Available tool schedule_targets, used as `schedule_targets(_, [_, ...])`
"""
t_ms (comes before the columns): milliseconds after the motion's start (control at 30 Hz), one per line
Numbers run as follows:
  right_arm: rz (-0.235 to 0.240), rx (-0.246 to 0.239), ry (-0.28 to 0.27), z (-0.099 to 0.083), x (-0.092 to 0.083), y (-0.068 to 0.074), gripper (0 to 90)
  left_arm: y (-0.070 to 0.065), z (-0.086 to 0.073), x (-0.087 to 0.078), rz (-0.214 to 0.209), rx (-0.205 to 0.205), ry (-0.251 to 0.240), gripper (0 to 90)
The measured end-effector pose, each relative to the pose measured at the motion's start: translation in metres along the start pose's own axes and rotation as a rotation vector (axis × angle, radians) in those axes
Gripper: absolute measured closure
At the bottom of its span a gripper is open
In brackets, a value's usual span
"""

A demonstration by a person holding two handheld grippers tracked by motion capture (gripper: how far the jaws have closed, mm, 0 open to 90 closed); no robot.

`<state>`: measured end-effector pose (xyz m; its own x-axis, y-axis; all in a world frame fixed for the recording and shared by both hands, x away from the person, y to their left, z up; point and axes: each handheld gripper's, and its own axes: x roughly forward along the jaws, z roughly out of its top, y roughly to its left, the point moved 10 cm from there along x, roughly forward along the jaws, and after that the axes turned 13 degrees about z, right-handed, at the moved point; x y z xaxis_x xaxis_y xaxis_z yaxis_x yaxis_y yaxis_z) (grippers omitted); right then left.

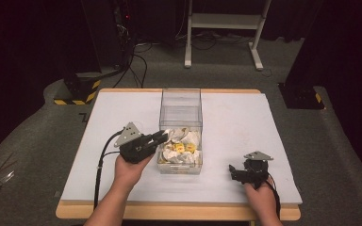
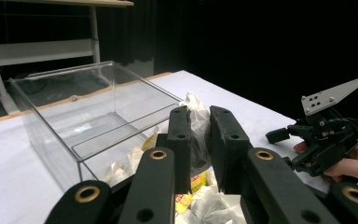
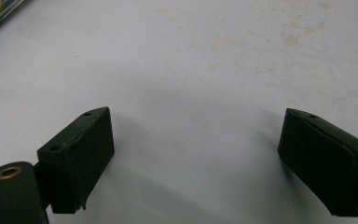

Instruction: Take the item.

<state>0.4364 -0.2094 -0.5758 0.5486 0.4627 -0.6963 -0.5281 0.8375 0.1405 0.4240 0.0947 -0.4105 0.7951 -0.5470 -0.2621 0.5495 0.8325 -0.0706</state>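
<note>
White table (image 1: 245,136) across the high view, a clear plastic box (image 1: 181,106) at its middle, near half heaped with white tea-bag sachets (image 1: 181,149) with yellow tags. Left gripper (image 1: 162,136) reaching over the box's near-left corner, jaws drawn close together on a white sachet. Right gripper (image 1: 233,170) low on the table at the near right, well apart from the box. From the left gripper view: the box wall (image 2: 51,140) seen side-on and transparent, the far half bare, and a crumpled white sachet (image 2: 196,116) pinched between the two black pads (image 2: 179,140), more sachets (image 2: 209,203) lying loose below; right gripper (image 2: 279,135) off to the side, held in a hand (image 2: 354,163). From the right gripper view: jaws standing wide apart, pads (image 3: 77,154) just above bare table (image 3: 191,70), faint brownish stains on the surface. Yellow-and-red print on the tags under the left jaws, too small and blurred to read.
</note>
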Motion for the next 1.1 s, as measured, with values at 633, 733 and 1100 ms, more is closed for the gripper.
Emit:
schedule_targets(633, [0.0,0.0,0.0,0.0,0.0,0.0,10.1,0.029,-0.002,-0.018,0.06,-0.011,-0.007,79.0])
schedule_targets(733, [0.001,0.001,0.001,0.0,0.0,0.0,10.0,0.036,-0.002,-0.019,0.075,-0.01,-0.006,79.0])
schedule_targets(1100, [0.002,0.002,-0.001,0.0,0.0,0.0,10.0,0.067,0.001,-0.024,0.132,-0.036,-0.006,79.0])
